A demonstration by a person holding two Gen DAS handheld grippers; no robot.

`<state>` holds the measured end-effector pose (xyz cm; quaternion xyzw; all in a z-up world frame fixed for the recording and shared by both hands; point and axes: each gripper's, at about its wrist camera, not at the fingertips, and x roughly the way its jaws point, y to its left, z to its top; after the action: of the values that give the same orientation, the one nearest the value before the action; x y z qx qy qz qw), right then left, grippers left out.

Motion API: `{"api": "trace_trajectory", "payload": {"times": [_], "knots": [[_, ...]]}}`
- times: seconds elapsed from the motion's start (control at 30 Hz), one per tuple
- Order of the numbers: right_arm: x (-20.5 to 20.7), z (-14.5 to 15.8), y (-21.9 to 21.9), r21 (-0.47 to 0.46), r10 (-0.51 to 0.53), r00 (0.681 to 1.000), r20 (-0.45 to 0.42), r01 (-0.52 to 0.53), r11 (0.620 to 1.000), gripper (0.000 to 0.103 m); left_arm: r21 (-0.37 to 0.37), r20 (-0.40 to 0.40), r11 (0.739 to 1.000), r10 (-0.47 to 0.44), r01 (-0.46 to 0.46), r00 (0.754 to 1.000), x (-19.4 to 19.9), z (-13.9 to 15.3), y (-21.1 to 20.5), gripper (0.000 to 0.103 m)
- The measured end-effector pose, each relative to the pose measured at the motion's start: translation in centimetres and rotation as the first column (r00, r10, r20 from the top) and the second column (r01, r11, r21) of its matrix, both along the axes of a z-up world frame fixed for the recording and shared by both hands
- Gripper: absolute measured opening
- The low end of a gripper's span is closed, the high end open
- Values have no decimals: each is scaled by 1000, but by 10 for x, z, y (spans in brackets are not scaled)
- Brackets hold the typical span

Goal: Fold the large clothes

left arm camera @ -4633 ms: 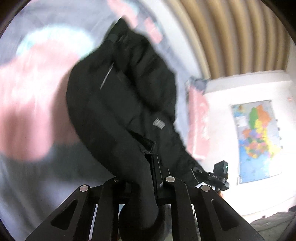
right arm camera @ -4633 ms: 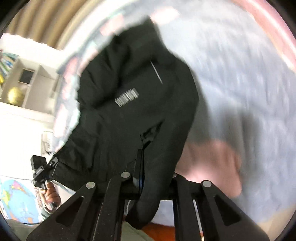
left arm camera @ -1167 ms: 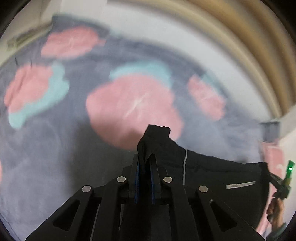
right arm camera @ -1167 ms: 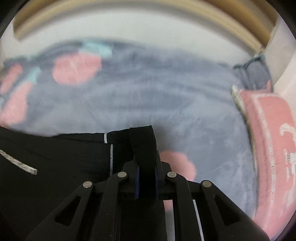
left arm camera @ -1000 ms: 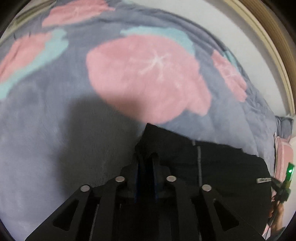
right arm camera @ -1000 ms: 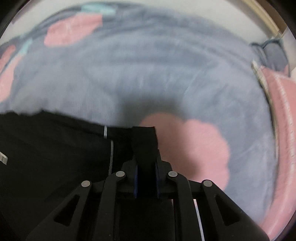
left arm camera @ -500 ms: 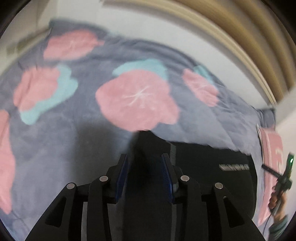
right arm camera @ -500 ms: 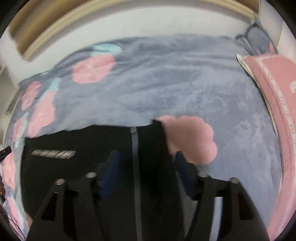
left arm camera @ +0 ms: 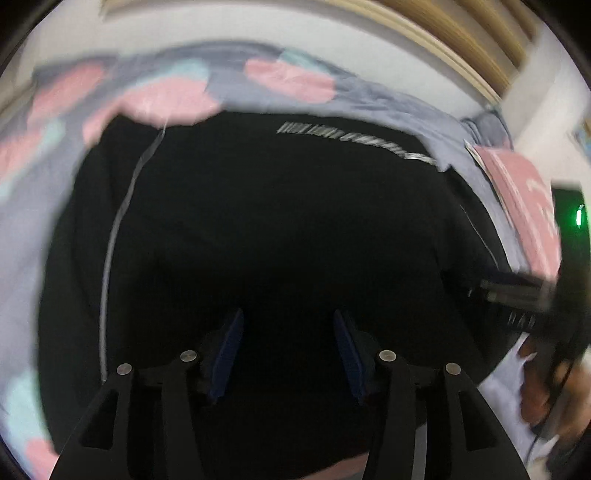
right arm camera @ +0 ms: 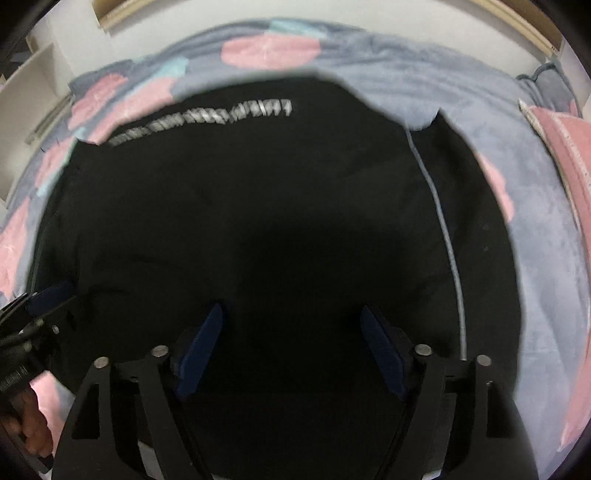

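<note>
Black garment spread flat across grey-blue blanket patterned with pink and pale-teal flowers, filling most of both wrist views. White lettering strip along far edge of garment, blurred and unreadable; same strip in right wrist view toward upper left. Thin pale line, a seam or zip, curving down left side of garment in left wrist view and down right side in right wrist view. Left gripper poised over dark cloth, jaws opening, blue pads parted with only garment surface seen beyond the gap, nothing pinched. Right gripper likewise above garment, jaws opening and spread wider than the left pair, blue pads clear of cloth, nothing gripped between. Contact between fingertips and fabric below not possible to judge, black on black. Pink pillow at right edge of blanket, just beside garment's side; also at far right in right wrist view. Other gripper's body with green light at right rim of left view, hand beneath it, much blurred. In right view, black device and part of a hand at lower left rim. White wall and wooden trim behind bed.
</note>
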<state>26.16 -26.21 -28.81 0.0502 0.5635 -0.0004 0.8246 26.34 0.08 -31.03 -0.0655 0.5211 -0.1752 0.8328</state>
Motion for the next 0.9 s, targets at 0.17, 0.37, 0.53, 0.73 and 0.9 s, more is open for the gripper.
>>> {"api": "trace_trajectory", "payload": {"times": [0.17,0.37,0.53,0.73,0.9], "knots": [[1,-10,-1,-11,-21,1000,-3,21,1000,85,-1,-28,1000,25,-25,999,16,-11,-4,53],[-3,0,-8,22,-34,999,-24,35,999,84,21,-29,1000,13,-12,999,15,0,-6,53],[10,61,9,17,65,990,123,-68,998,77,24,113,1000,11,-13,994,27,50,-2,53],[75,30,17,-22,40,999,8,-40,999,77,97,-48,995,39,-34,998,98,23,-9,53],[82,-23,-1,57,-30,998,-60,34,998,94,146,-54,989,-5,12,999,107,-23,-20,56]]}}
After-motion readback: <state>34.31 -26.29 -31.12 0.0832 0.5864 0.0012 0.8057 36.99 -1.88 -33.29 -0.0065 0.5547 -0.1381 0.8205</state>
